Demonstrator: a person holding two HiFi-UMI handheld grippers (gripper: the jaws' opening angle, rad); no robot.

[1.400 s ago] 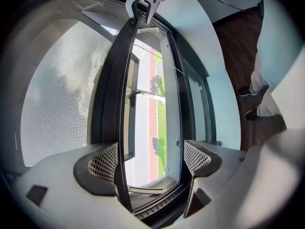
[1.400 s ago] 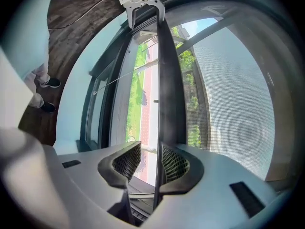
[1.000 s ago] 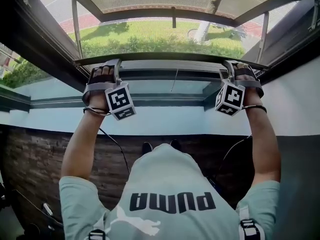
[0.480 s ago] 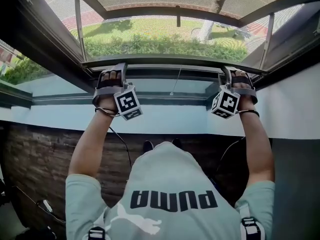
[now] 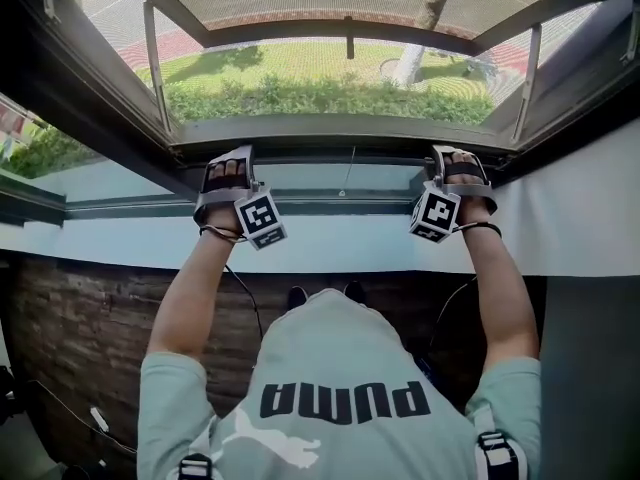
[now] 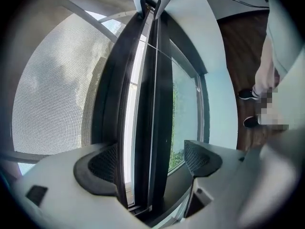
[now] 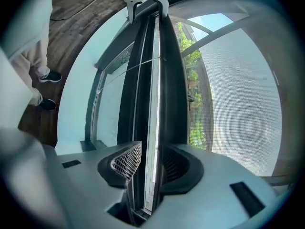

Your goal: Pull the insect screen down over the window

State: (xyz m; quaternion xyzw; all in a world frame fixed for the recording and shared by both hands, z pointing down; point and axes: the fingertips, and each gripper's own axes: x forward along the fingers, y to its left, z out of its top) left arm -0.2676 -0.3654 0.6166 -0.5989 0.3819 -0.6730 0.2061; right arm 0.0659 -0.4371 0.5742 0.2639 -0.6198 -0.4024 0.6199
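**A:** Where's the insect screen?
**B:** Its mesh (image 6: 52,89) stretches above both tongs, and its bottom bar (image 5: 340,130) runs from one to the other.
**A:** And the grip?
**B:** The right tongs (image 5: 455,154) are clenched on the bar. The left tongs (image 5: 228,154) are released, straddling it with one pad touching.

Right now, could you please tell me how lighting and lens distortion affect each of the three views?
Head view: the sunlit lawn is bright while the brick wall sits in shadow. Left gripper view: the fisheye lens bows the screen bar, with dark vignetted corners. Right gripper view: same bowing; the sky through the mesh looks washed out.
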